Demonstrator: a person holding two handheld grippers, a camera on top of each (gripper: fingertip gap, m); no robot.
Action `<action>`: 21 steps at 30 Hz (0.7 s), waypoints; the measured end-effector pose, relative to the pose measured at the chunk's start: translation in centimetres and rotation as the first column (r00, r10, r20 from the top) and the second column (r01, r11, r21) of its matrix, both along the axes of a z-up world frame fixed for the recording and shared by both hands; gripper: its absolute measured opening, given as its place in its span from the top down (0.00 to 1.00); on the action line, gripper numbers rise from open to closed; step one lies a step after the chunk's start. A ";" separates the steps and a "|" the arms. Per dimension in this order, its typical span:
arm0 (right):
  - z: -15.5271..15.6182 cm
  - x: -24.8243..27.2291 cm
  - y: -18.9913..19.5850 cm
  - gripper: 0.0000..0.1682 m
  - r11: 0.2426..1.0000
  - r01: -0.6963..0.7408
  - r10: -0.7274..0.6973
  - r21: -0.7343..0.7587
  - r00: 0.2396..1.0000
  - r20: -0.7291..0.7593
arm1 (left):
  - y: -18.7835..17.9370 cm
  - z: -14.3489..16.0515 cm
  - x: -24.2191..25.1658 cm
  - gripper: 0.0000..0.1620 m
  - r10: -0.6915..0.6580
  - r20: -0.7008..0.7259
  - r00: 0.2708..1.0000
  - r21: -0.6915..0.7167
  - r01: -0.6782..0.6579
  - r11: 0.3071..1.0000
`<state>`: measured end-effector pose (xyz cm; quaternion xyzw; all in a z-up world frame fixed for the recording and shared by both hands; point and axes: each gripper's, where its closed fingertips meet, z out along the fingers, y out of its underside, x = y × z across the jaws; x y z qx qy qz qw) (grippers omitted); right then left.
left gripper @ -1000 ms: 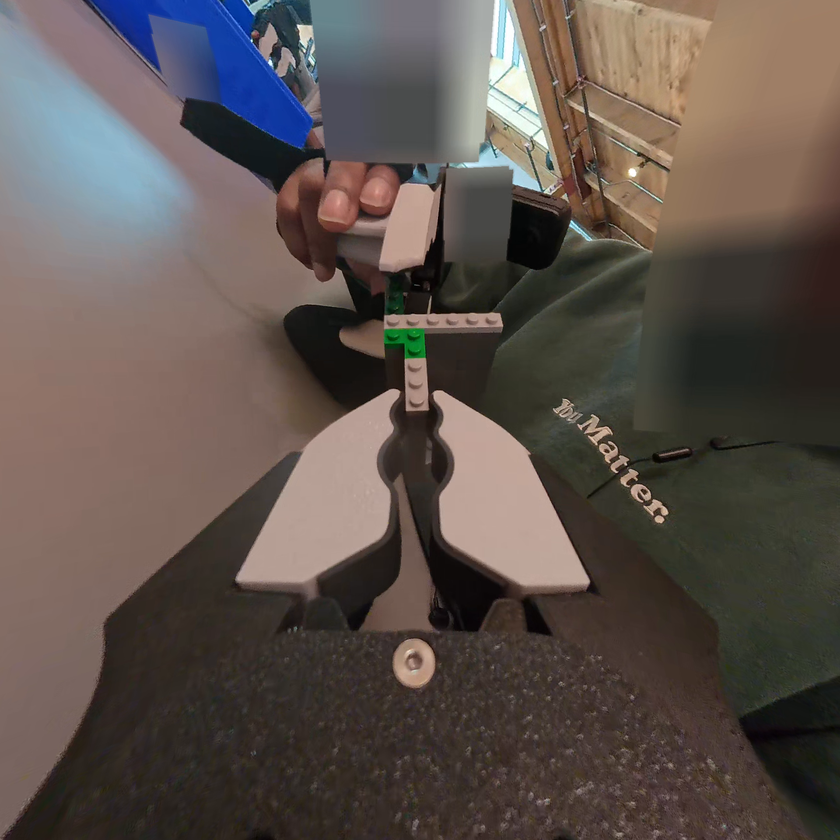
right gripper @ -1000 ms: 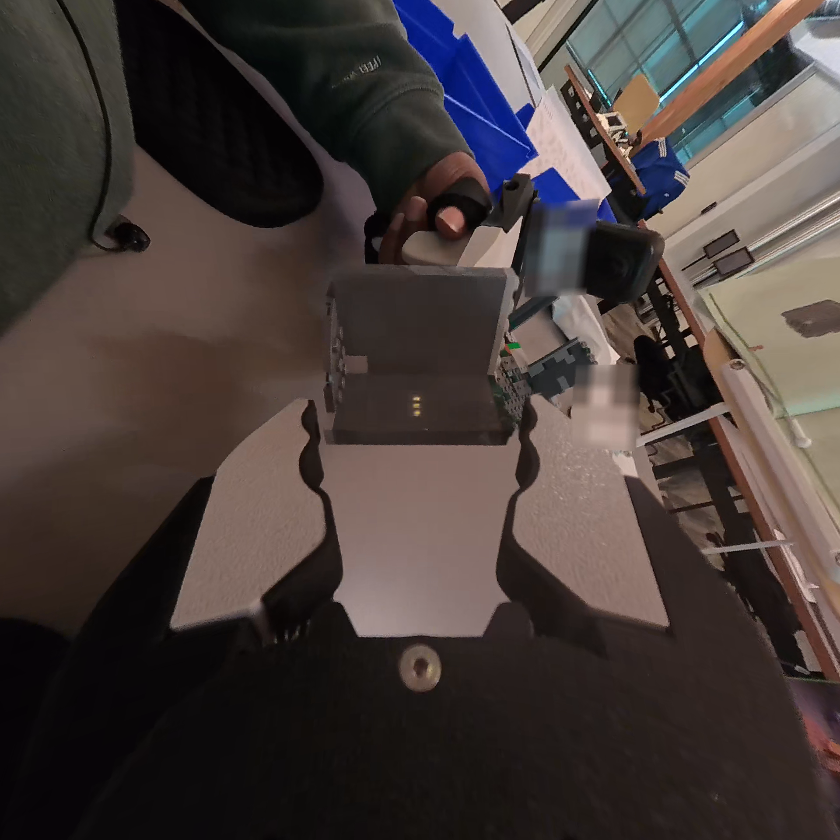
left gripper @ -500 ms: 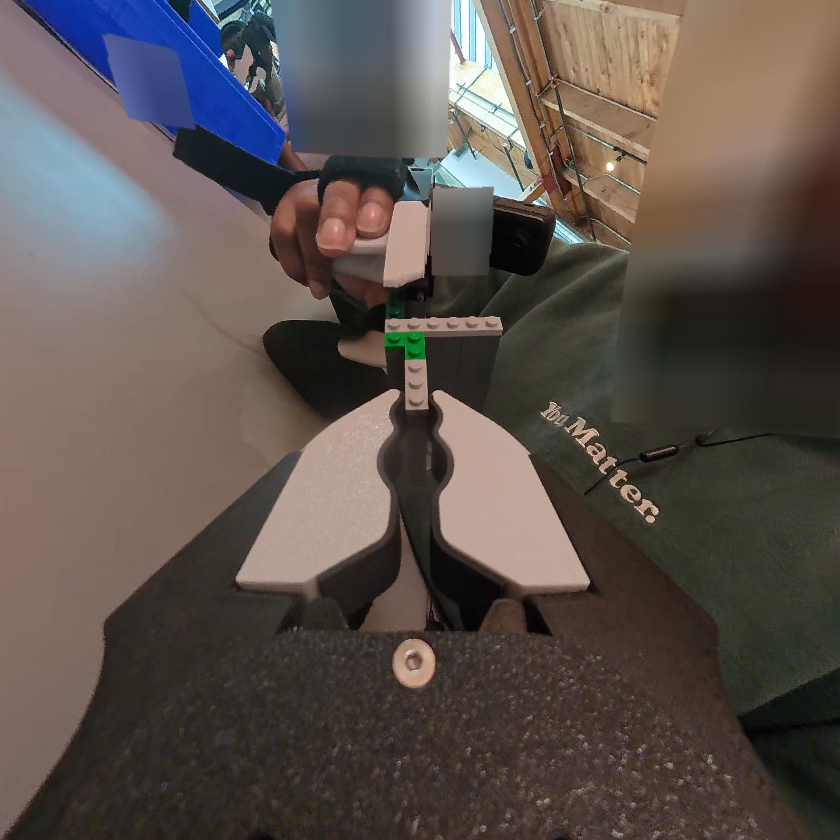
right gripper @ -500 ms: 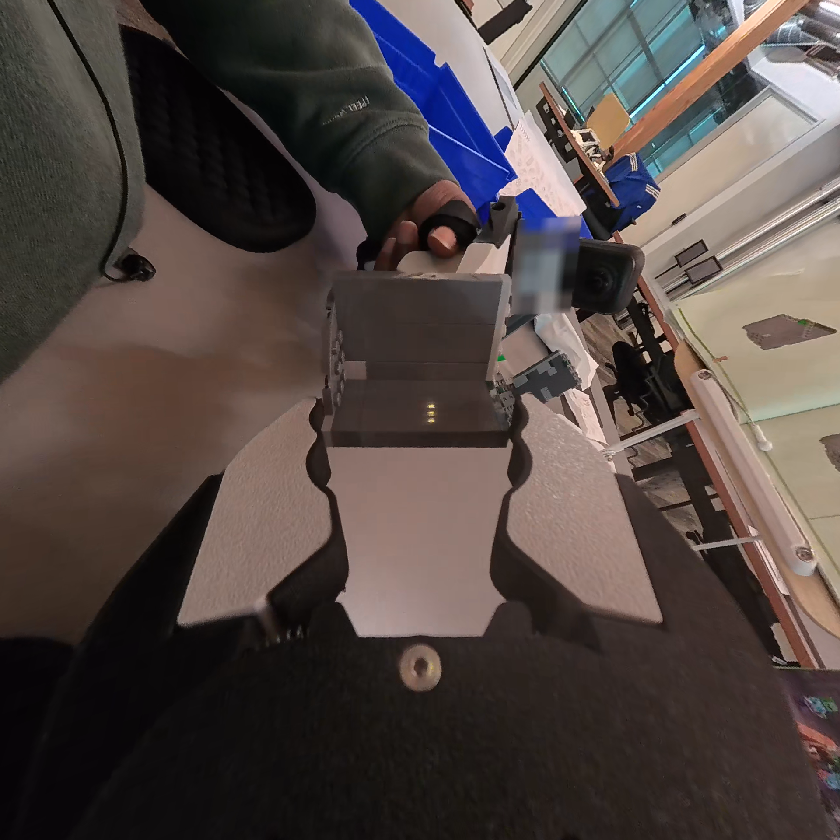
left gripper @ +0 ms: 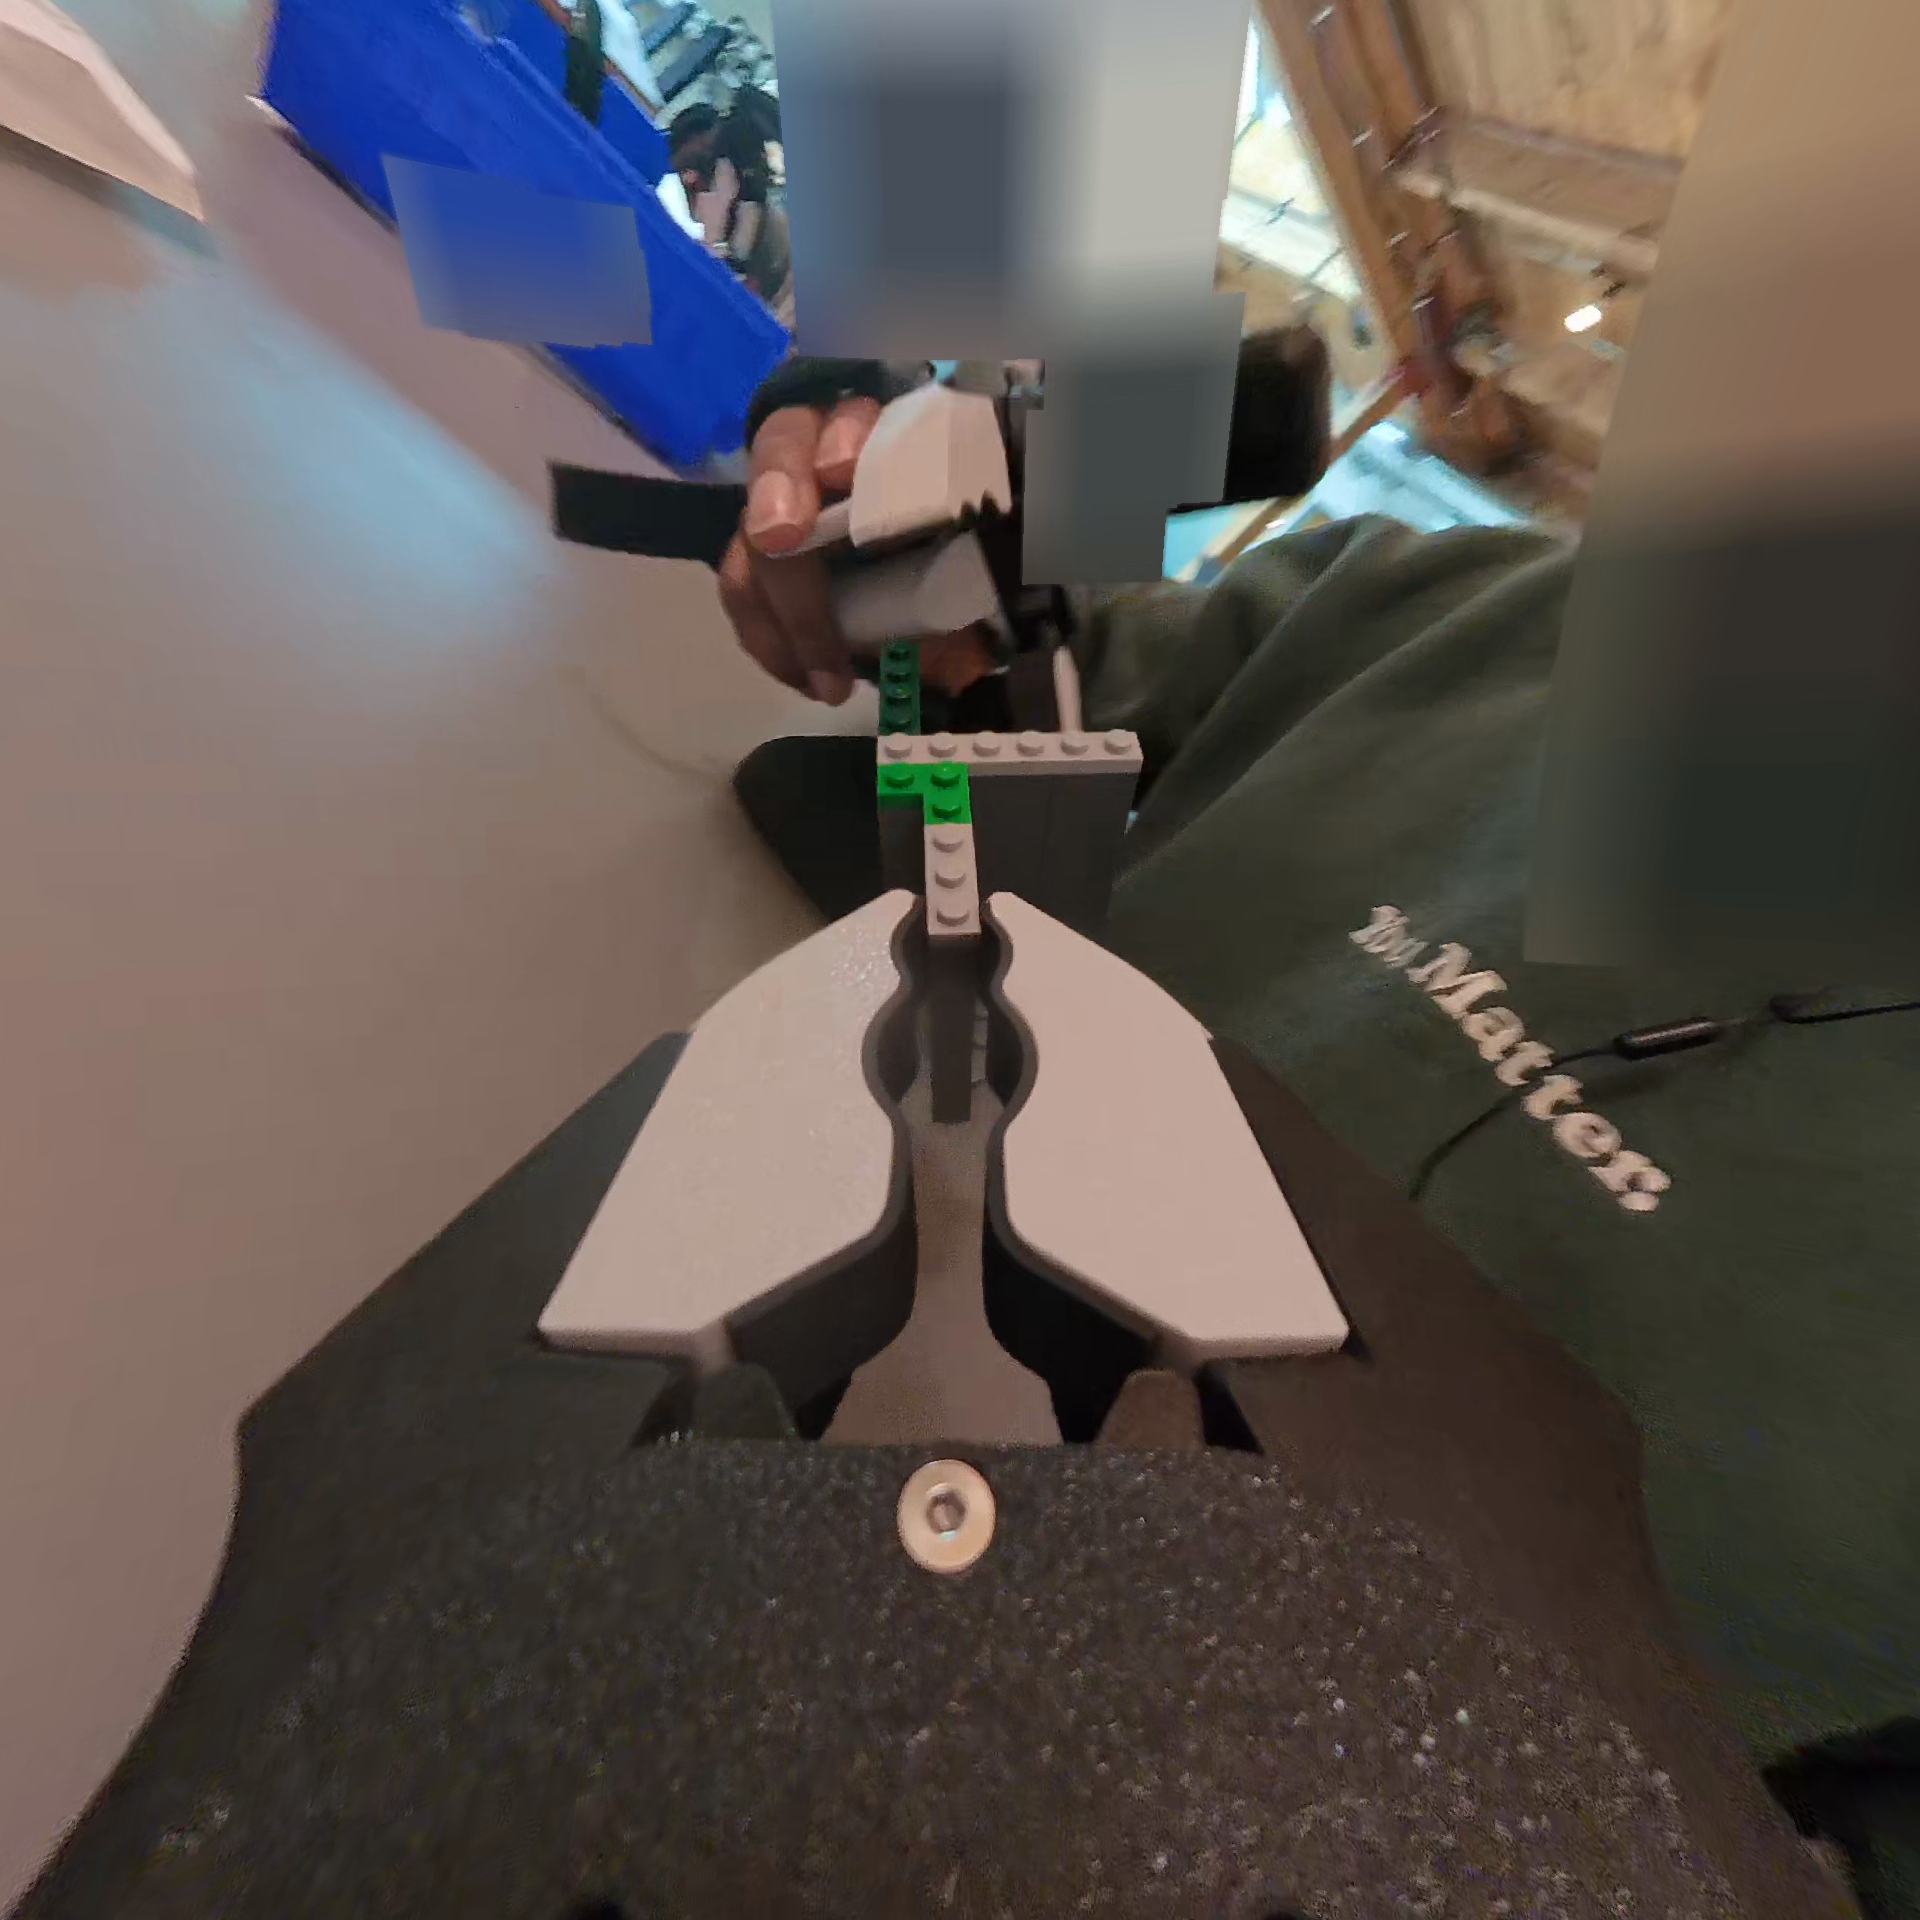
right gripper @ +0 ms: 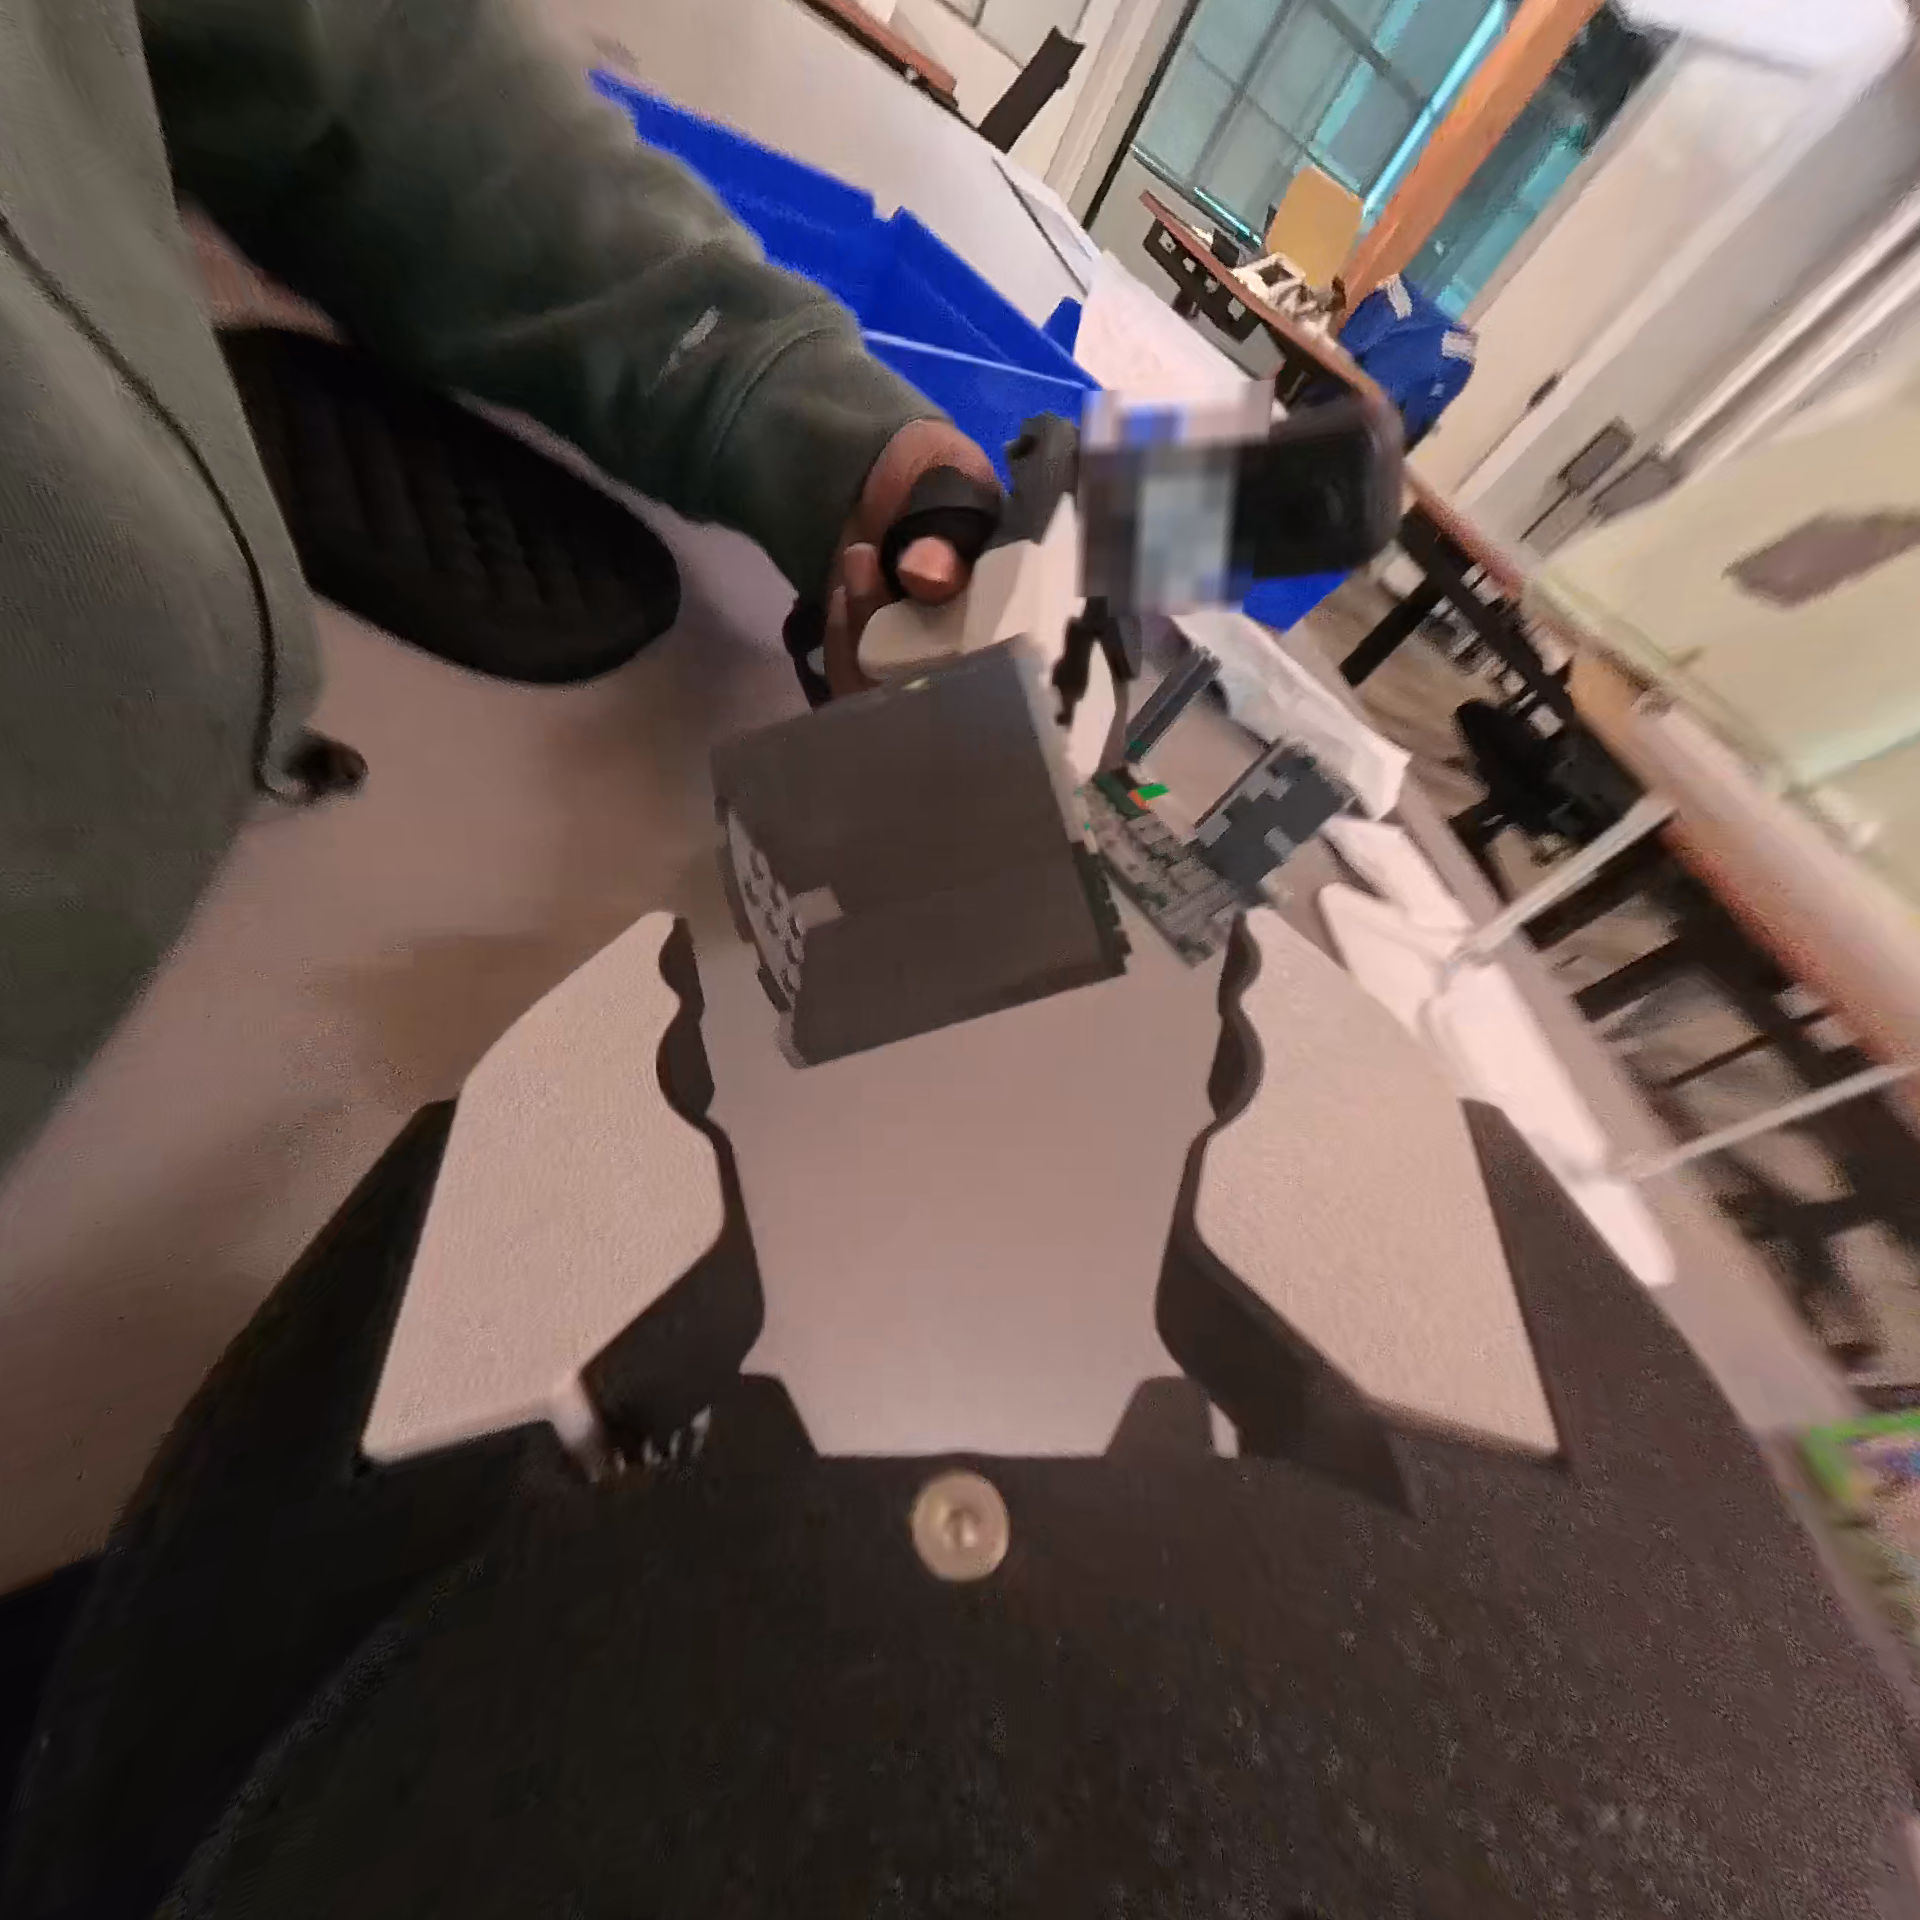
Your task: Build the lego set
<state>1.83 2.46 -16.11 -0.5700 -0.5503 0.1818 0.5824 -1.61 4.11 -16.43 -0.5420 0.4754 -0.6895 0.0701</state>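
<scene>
My left gripper [left gripper: 952, 914] is shut on a light grey plate at the near end of the lego assembly [left gripper: 997, 800], a dark grey wall with a studded grey top strip and green pieces. It holds the assembly up above the white table [left gripper: 312, 831]. In the right wrist view the assembly [right gripper: 914, 852] hangs tilted just beyond my right gripper [right gripper: 951, 966], which is open and empty, its fingers clear of the block on both sides. The right gripper also shows in the left wrist view [left gripper: 977, 551], behind the assembly.
A second partly built lego model [right gripper: 1195, 842] lies on the table beyond the assembly. Blue bins [right gripper: 914, 301] stand at the far table edge, also visible in the left wrist view [left gripper: 499, 156]. The person's green sweatshirt [left gripper: 1455, 935] is close on the right. Tip to tip, the grippers are about 5 cm apart.
My right gripper was shut across the dark grey block; it has opened wider and drawn back. The block now sits tilted, held by the left gripper alone.
</scene>
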 end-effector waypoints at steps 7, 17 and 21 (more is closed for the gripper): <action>-2.1 3.4 2.7 0.57 0.939 0.128 -0.172 -0.319 0.978 -0.114 | 2.4 -3.6 0.7 0.95 0.225 -0.024 0.974 0.429 -0.194 0.882; -5.6 1.9 6.4 0.66 0.856 0.306 -0.302 -0.417 0.950 0.078 | 6.8 -5.5 1.9 0.95 0.481 0.097 0.872 0.764 -0.375 0.525; -6.4 0.7 6.8 0.68 0.835 0.346 -0.331 -0.427 0.937 0.111 | 7.6 -6.2 2.2 0.95 0.521 0.104 0.847 0.768 -0.402 0.500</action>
